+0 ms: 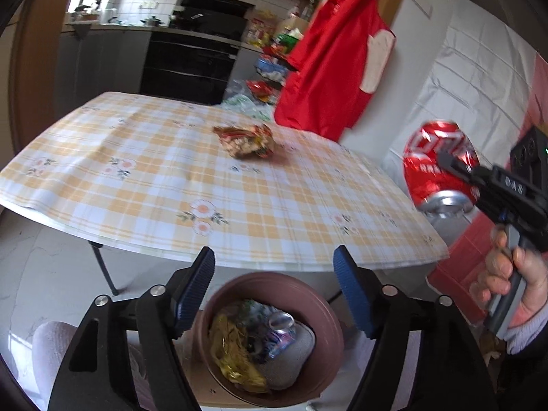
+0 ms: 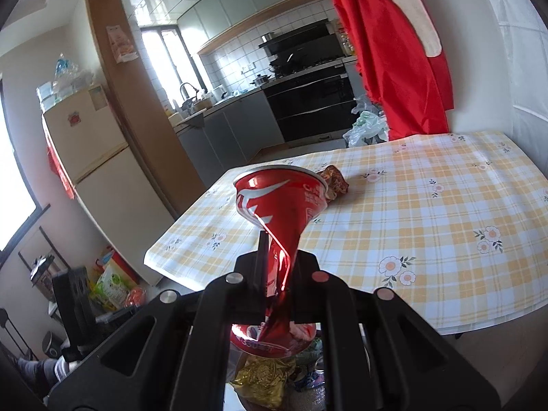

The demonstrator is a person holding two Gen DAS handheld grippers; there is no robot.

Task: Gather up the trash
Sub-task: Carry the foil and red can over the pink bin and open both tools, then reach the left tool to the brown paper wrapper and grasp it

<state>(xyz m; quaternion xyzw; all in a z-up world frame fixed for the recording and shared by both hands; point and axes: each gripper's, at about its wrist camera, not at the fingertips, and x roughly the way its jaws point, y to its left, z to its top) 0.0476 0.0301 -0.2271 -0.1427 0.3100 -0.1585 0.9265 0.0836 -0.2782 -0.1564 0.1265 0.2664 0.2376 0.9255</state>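
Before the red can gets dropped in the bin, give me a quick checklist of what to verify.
1. Right gripper shut on the can: ok.
2. Can over the bin: not ok in the left view, it hangs off to the side.
3. Left gripper open and holding nothing: ok.
4. Left gripper out of the drop path: not ok, it sits over the bin.
5. Room in the bin: cannot tell.
6. Wrapper left on the table: not ok.

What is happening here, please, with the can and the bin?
A person is clearing trash with a gripper in each hand. The right gripper is shut on a crushed red can, held up beside the table. The left gripper stands open and empty over the brown bin, which already holds a can and wrappers. One crumpled snack wrapper remains on the tablecloth.
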